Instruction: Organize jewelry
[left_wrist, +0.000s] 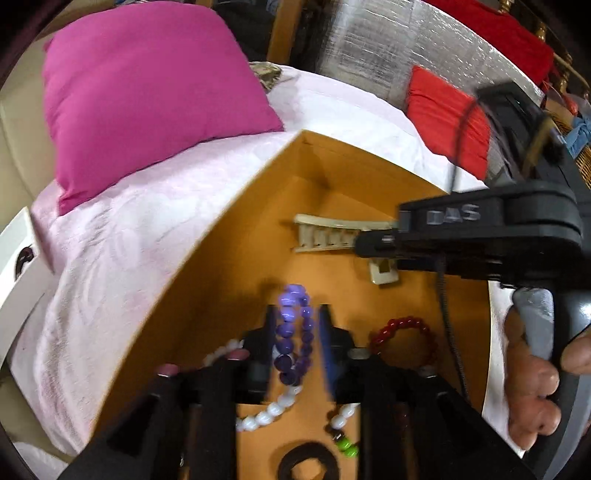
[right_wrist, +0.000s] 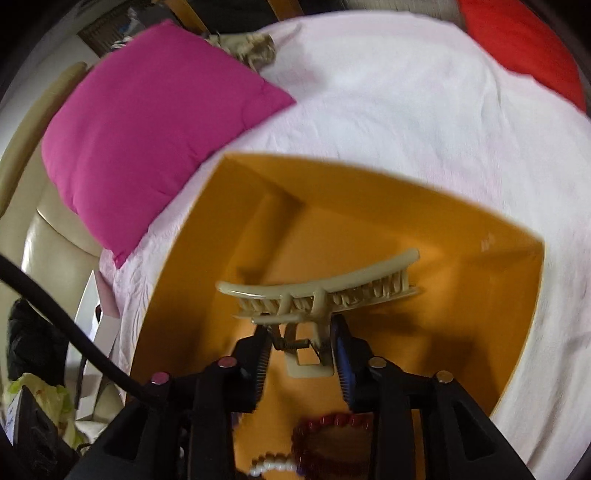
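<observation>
An open orange box (left_wrist: 229, 236) of smooth card, with low inner dividers, sits on a bed covered in a crinkled pale pink sheet (left_wrist: 122, 236). The left gripper (left_wrist: 297, 325) points down into it with its jaws apart, and a purple bead bracelet (left_wrist: 293, 332) of glossy round beads hangs or lies between the pads; motion blur makes it hard to say whether either pad touches it, though there seems to be a gap on both sides. Beneath it runs a white bead strand (left_wrist: 273, 408), with small green beads (left_wrist: 347, 448) and a dark fuzzy ring (left_wrist: 308, 461) near the bottom edge, and a dark red bead bracelet (left_wrist: 404, 338) lies on the box floor to its right. The right gripper (right_wrist: 301, 341) is closed on the handle end of a beige plastic claw clip (right_wrist: 321, 291), long and curved with interlocking teeth and a small metal spring, held inside the box above its floor. A hand (left_wrist: 532, 376) grips the right tool's handle, and its black body crosses the box's right side in the left wrist view. A plump magenta pillow (left_wrist: 147, 88) rests on the sheet beyond the box, a red cushion (left_wrist: 447, 118) further right.
</observation>
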